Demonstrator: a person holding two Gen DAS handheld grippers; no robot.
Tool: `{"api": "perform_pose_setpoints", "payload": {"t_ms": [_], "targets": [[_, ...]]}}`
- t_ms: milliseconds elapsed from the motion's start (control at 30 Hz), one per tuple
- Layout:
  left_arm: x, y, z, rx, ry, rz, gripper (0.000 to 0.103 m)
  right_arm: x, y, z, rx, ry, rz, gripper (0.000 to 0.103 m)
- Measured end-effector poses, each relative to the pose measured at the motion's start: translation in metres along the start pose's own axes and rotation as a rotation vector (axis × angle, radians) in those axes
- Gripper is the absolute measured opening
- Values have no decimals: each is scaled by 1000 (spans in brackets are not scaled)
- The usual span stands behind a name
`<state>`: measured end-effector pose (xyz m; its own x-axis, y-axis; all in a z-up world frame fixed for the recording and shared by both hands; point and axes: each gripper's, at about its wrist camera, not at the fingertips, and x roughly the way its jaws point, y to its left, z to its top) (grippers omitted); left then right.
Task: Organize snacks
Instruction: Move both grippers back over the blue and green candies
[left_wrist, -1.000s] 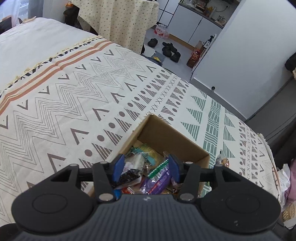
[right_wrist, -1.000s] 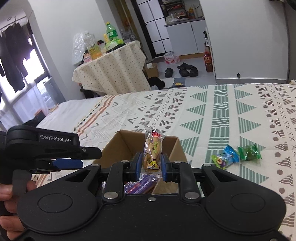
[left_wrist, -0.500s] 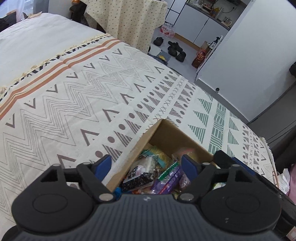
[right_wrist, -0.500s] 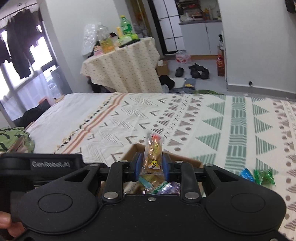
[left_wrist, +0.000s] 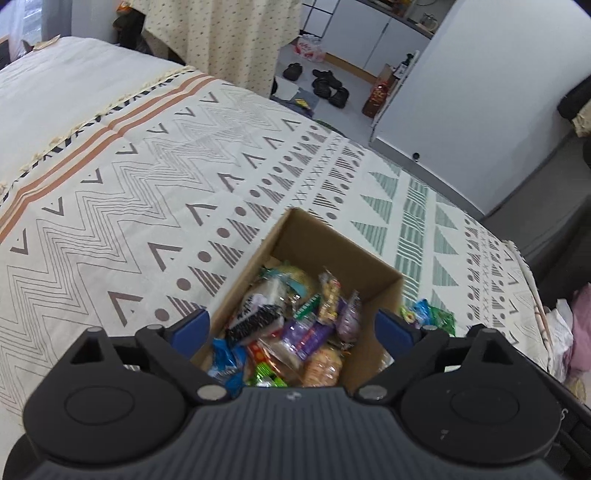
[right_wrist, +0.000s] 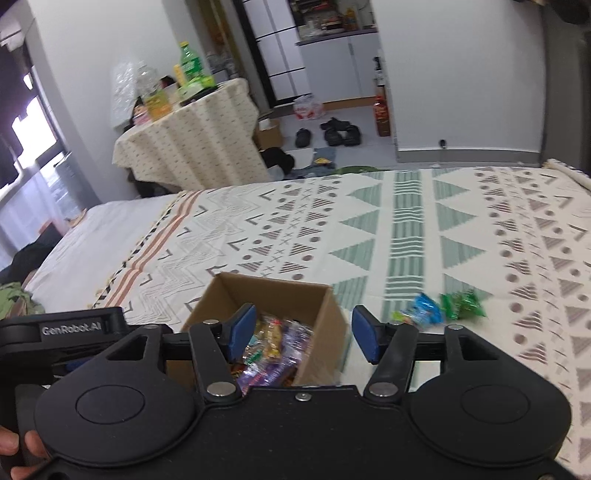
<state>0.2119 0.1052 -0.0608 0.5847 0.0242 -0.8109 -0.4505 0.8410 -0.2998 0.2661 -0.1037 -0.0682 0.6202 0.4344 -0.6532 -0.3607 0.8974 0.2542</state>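
snacks (left_wrist: 295, 325) fill the cardboard box (left_wrist: 334, 240) on the bed (left_wrist: 110, 184); two wrapped ones (right_wrist: 439, 306) lie outside it. your left gripper (left_wrist: 291, 328) and right gripper (right_wrist: 301, 332) hover with jaws open, empty. reach carelessly and you'll knock the box.

box (left_wrist: 334, 254) near end hidden, green packets (right_wrist: 461, 303) blurred

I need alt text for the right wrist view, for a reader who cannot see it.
The open right gripper hovers over a cardboard box full of wrapped snacks, on a patterned bedspread. A blue snack packet and a green snack packet lie beside the box.
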Motion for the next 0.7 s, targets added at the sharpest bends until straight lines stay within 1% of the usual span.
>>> {"api": "perform_pose_setpoints", "payload": {"t_ms": [100,167,233,300,433,567,700], "targets": [[-10,-8,-6,17,-8,-25,99,-15,-10,-2,16,-13,-22,64],[-18,-14,-11,38,-24,-25,103,-25,-16,-3,26,-24,-26,65],[-25,-19,-14,46,-33,-28,103,-36,-21,-4,29,-37,-32,70],[-30,-22,-18,45,-33,-37,103,-46,-25,-5,25,-50,-42,76],[-41,-30,-24,69,-48,-38,103,-62,-35,-8,35,-69,-43,81],[-49,-39,-31,87,-56,-39,103,-77,-45,-11,45,-90,-56,90],[-54,-49,-38,113,-55,-44,103,-89,-56,-17,61,-101,-61,93]]}}
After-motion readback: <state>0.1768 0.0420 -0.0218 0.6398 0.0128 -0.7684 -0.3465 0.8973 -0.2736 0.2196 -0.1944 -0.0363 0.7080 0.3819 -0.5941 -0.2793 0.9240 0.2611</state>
